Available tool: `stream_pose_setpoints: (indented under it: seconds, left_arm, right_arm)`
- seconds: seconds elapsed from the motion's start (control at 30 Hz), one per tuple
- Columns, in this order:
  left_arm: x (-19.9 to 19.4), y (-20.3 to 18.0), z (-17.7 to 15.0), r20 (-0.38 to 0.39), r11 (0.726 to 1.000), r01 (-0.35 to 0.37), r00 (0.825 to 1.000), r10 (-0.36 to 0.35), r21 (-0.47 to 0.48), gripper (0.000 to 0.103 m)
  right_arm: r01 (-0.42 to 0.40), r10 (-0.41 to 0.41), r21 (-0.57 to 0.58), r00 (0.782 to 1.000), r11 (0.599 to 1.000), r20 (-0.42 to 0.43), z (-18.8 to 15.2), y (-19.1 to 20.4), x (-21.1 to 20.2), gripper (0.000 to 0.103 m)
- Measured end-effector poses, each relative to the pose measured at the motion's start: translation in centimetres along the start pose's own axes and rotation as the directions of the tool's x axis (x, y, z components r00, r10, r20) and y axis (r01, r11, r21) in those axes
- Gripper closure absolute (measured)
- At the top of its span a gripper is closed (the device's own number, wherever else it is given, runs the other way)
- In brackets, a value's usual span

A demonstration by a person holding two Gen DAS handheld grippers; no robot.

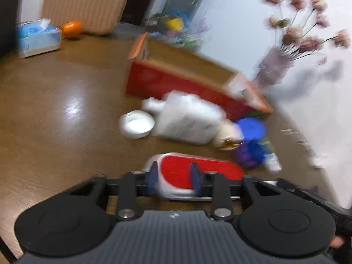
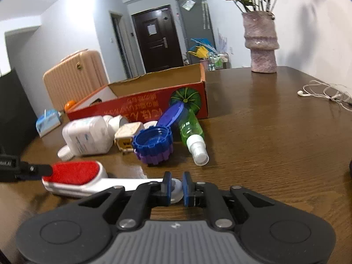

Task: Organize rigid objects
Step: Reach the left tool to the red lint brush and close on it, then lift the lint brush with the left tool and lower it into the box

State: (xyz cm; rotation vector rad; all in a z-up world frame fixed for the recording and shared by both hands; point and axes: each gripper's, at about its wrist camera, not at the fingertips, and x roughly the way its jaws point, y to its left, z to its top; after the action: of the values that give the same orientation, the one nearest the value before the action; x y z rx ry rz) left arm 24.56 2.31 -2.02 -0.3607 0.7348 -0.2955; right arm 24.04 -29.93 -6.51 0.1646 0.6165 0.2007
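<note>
Lint brush [image 2: 88,179] flat on the worktop [image 2: 264,132], nearest of all the loose things to both grippers, long axis running left to right across the right wrist view. Red pad end toward the left gripper [image 1: 175,179], white handle tip toward the right gripper [image 2: 176,188]. Open red box [image 2: 154,101] lying beyond the clutter, probably the place for the brush, so any lift would carry it forward and over bottle [image 2: 88,136], blue cap [image 2: 154,143] and green sprayer [image 2: 191,132].

Right jaws narrowed to a small gap with the round handle tip sitting between the blue pads [image 2: 167,187]; apparently pinched, though contact on both sides not fully plain. Left jaws about half open, straddling the red pad end, pads [image 1: 196,180] either side of it; left view badly blurred, so firm contact not certain, looks more like bracketing than clamping.

Judgement: right gripper better placed for the lift, left one for steadying the heavier head end.
</note>
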Motion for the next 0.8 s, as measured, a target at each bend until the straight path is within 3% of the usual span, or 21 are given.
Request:
stream_pose_setpoints:
  seconds: [0.03, 0.07, 0.17, 0.2, 0.23, 0.3, 0.37, 0.53, 0.63, 0.8]
  left_arm:
    - [-0.5, -0.4, 0.6, -0.001, 0.997, 0.083, 0.997, -0.083, 0.004, 0.09]
    - [-0.9, -1.1, 1.2, 0.017, 0.994, 0.108, 0.994, -0.108, 0.015, 0.089]
    - [-1.0, -2.3, 2.5, 0.05, 0.995, 0.025, 0.998, -0.03, 0.101, 0.087]
    - [-1.1, -1.8, 2.8, 0.061, 0.994, -0.006, 0.998, 0.0, 0.107, 0.084]
    - [-1.2, -1.1, 2.9, 0.066, 0.994, -0.029, 0.998, 0.022, 0.105, 0.079]
    - [-1.4, 0.5, 3.0, 0.066, 0.994, -0.048, 0.997, 0.042, 0.094, 0.05]
    - [-1.2, 1.9, 3.0, 0.039, 0.993, -0.077, 0.997, 0.074, 0.084, 0.043]
    - [0.8, 3.8, 2.7, -0.096, 0.997, -0.057, 0.993, 0.061, 0.044, 0.043]
    - [0.9, 4.6, 2.7, -0.105, 0.999, -0.026, 0.994, 0.029, 0.035, 0.041]
    - [1.3, 5.4, 2.6, -0.125, 1.0, -0.005, 0.992, 0.007, 0.015, 0.044]
  right_arm:
    - [-0.003, 0.003, 0.02, 1.0, 1.0, -0.002, 0.2, -0.1, -0.1, 0.101]
    - [0.0, 0.0, 0.033, 1.0, 0.999, 0.001, 0.4, 0.0, -0.4, 0.102]
    - [-0.152, 0.149, 0.083, 0.988, 0.985, 0.051, 2.1, 0.6, -1.5, 0.101]
    - [-0.138, 0.133, 0.06, 0.989, 0.989, 0.069, 3.0, 1.4, -1.5, 0.101]
    - [-0.1, 0.1, 0.0, 0.991, 0.995, 0.09, 3.6, 2.3, -1.4, 0.101]
    - [-0.061, 0.066, -0.065, 0.993, 0.996, 0.092, 4.4, 2.8, -1.0, 0.09]
    - [-0.122, 0.125, -0.072, 0.991, 0.99, 0.043, 4.7, 2.2, -0.9, 0.086]
    - [-0.177, 0.172, -0.028, 0.977, 0.984, -0.125, 3.5, 0.7, 0.0, 0.086]
    - [-0.149, 0.144, -0.014, 0.972, 0.989, -0.185, 2.8, 0.9, 0.6, 0.084]
    - [-0.171, 0.173, 0.024, 0.961, 0.985, -0.218, 2.5, 0.9, 0.3, 0.08]
